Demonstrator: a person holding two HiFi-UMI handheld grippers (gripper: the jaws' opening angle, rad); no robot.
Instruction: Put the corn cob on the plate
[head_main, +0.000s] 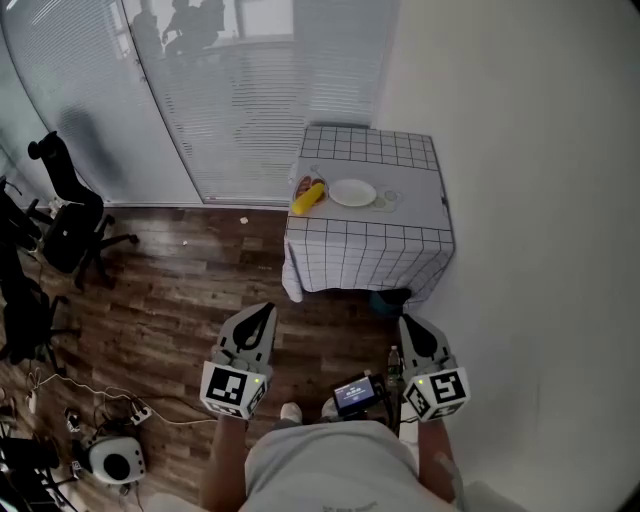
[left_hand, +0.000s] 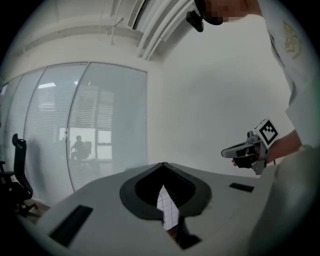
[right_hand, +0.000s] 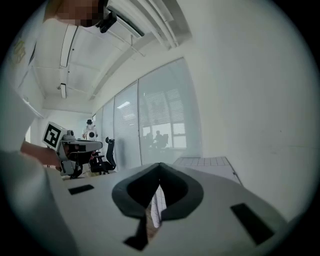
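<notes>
The yellow corn cob (head_main: 308, 197) lies on the small table under a white cloth with a dark grid (head_main: 370, 250), at its left edge. It is just beside the round white plate (head_main: 353, 192) and not on it. Something reddish sits against the cob's far side, too small for me to name. A clear little item lies on the plate's other side; I can't tell what it is either.

The table stands against the white wall, and I'm well back from it on the dark wooden floor (head_main: 180, 290). My left claw (head_main: 266, 310) is pressed together with nothing in it. Through the slit under its closed tips I see only a sliver of the grid cloth. My right claw (head_main: 406, 322) is closed tight and empty too, with the table top showing beyond its tip. Both claws point towards the table from either side of me and are well apart from the cob.

Off to my left, black office chairs (head_main: 70, 225) stand by a glass wall with blinds (head_main: 240, 100).
</notes>
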